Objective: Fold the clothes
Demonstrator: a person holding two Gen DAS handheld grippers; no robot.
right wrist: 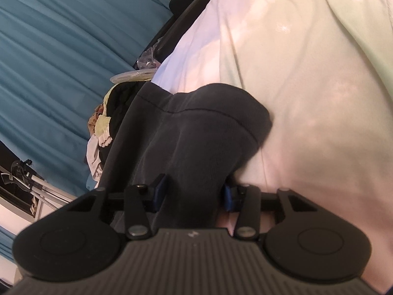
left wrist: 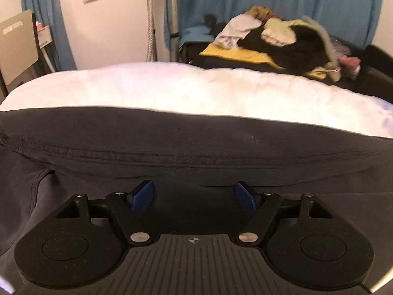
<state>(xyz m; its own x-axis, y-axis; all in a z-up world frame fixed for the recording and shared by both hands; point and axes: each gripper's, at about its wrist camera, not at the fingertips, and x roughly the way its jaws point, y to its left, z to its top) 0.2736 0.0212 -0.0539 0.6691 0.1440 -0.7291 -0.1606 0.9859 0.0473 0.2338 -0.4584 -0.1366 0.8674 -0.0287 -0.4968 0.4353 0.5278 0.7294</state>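
A dark grey garment (left wrist: 196, 147) lies spread on the white bed cover (left wrist: 172, 86). My left gripper (left wrist: 194, 194) hovers low over it, jaws wide apart, with only cloth surface between the blue pads (left wrist: 143, 195). In the right wrist view the same dark garment (right wrist: 196, 135) is bunched into a fold, and its hemmed edge stands up off the white cover (right wrist: 307, 98). My right gripper (right wrist: 194, 194) has the bunched cloth filling the gap between its blue pads (right wrist: 161, 191) and holds it.
A pile of mixed clothes (left wrist: 277, 41), black, white and yellow, lies on a dark surface beyond the bed; it shows in the right wrist view too (right wrist: 105, 123). Blue curtains (left wrist: 270, 0) hang behind. A chair (left wrist: 17, 46) stands at far left.
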